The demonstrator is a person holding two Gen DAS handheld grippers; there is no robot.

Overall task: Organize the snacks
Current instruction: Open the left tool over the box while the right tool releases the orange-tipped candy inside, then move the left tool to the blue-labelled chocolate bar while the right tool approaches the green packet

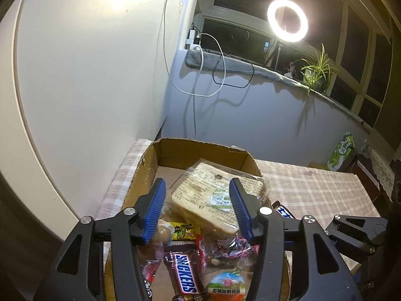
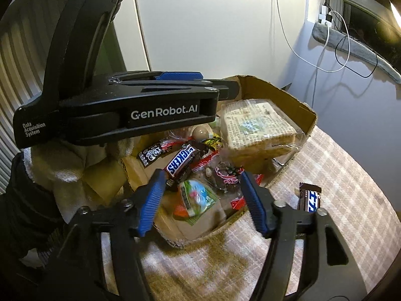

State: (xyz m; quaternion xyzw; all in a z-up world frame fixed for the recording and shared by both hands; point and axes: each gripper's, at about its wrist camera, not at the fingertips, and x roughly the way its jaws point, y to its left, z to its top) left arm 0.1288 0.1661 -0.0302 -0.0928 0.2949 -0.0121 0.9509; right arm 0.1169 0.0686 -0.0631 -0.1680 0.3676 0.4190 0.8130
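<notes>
Both grippers were hanging over a cardboard box (image 1: 147, 173) sitting on a checked tablecloth (image 1: 313, 183), and the box was where nearly all the snacks were. The left gripper (image 1: 198, 188) had its blue pads spread fairly wide with nothing pinched between them, just hovering above the pile. Same deal with the right gripper (image 2: 203, 178): jaws apart, empty, hovering over the near edge of the box.

Readable stuff: one chocolate bar (image 1: 184, 273) in a brown wrapper clearly said "SNICKERS" in white on blue. From the right camera the side of the left gripper read "GenRobot.AI" and "Data Acquisition System". A second bar (image 2: 310, 197) with the same brown and blue wrapper lay outside the box on the cloth, just beside the box's right wall; its lettering was cut off so I couldn't read it.

Count inside the box: one big clear-wrapped bread pack (image 1: 213, 195) with a printed label too small to read, leaning in the far right corner; one Snickers; one green and orange packet (image 2: 195, 198); one yellow-green candy (image 1: 183, 230); one black packet with white print (image 2: 150, 154); one round beige ball (image 2: 201, 133); plus a few red and clear wrappers I couldn't count reliably.

A person's dark sleeve (image 2: 22, 200) showed behind the left gripper.
</notes>
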